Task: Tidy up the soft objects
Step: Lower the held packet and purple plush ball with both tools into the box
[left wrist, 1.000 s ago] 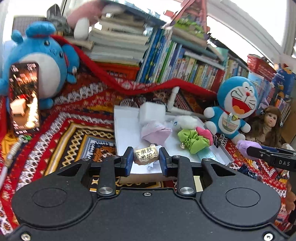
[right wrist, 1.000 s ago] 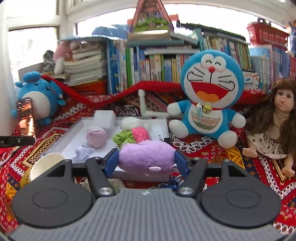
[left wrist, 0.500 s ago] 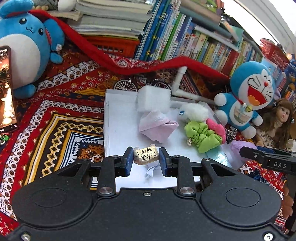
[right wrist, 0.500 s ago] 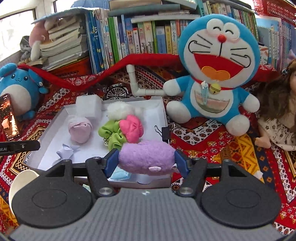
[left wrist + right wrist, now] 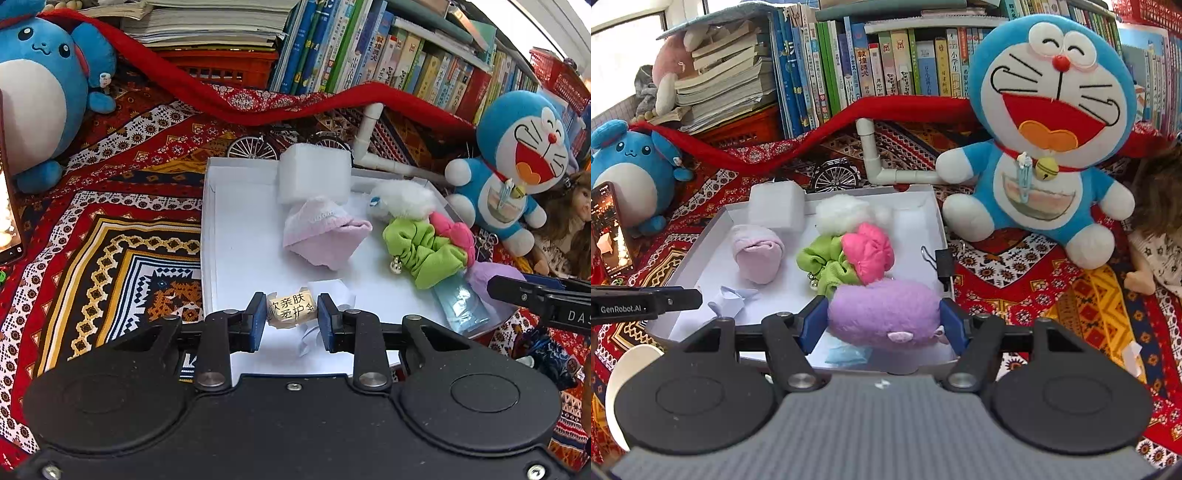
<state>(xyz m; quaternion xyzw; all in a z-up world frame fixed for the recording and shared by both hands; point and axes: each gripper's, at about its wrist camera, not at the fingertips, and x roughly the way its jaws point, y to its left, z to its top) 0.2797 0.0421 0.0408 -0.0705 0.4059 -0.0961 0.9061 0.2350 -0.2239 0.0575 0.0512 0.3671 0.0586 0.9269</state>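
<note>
Patterned woven rug, left fingers pinching crinkly packet, right fingers clamping fluffy purple plush.

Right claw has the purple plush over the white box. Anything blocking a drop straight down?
Partly. The purple plush in the right claw hangs over the box's near corner, where a blue packet lies below and the green scrunchie sits just behind. Bare floor lies left.

purple toy: fuzzy plush | box: matt white, perhaps cardboard
</note>
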